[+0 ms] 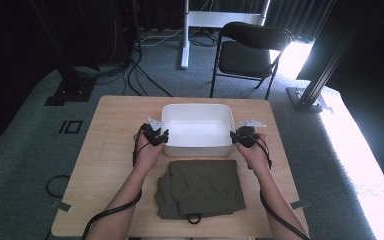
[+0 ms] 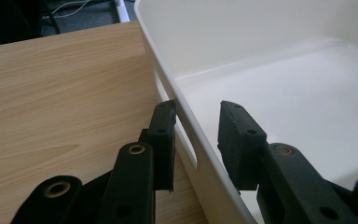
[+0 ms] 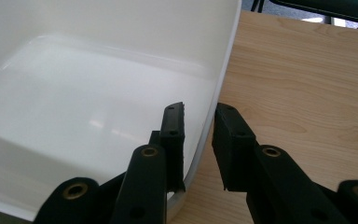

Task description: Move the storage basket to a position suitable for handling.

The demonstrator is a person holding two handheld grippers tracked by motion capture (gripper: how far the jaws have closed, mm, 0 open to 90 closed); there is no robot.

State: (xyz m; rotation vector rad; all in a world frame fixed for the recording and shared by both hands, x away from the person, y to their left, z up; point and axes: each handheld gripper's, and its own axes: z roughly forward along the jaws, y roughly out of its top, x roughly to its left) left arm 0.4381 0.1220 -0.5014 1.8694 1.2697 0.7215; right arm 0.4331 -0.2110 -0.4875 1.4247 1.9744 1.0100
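While the white tub (image 1: 198, 131) sits mid-table with its long axis running left to right, each short wall is straddled by a gripper: the left gripper (image 2: 196, 140) and the right gripper (image 3: 199, 142) are clamped on the rims. Folded olive trousers (image 1: 200, 187) lie just nearer the person, leaving the far tabletop (image 1: 110, 110) unobstructed.

Both tongs — left (image 1: 160, 135), right (image 1: 238, 136) — flank white tub (image 1: 198, 108).
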